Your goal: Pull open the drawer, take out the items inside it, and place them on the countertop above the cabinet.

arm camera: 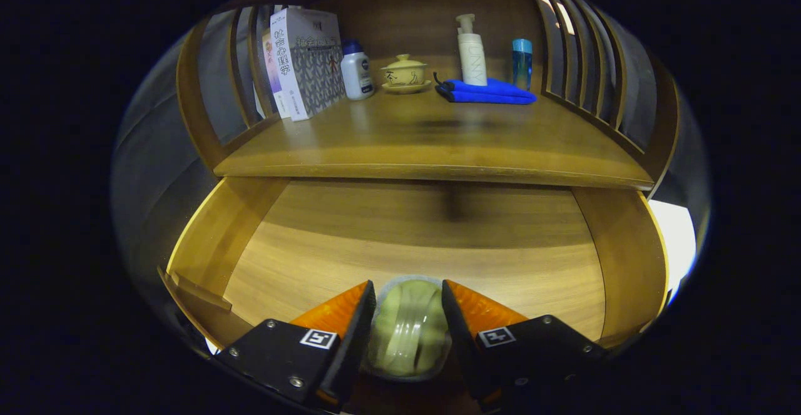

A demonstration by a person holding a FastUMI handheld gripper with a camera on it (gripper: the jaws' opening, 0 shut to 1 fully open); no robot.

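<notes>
The wooden drawer (400,246) is pulled out below the countertop (425,139), and its bare floor stretches ahead of my fingers. My gripper (408,305) is shut on a pale green rounded item wrapped in clear plastic (410,327). Both fingers press on the item's sides, and it sits over the near part of the drawer. I cannot tell whether it rests on the drawer floor or hangs just above it.
At the back of the countertop stand upright books (303,64), a white bottle with a blue cap (357,71), a lidded cup on a saucer (405,74), a pump bottle (472,52), a folded blue cloth (491,91) and a blue bottle (522,61). Slatted rails flank the countertop.
</notes>
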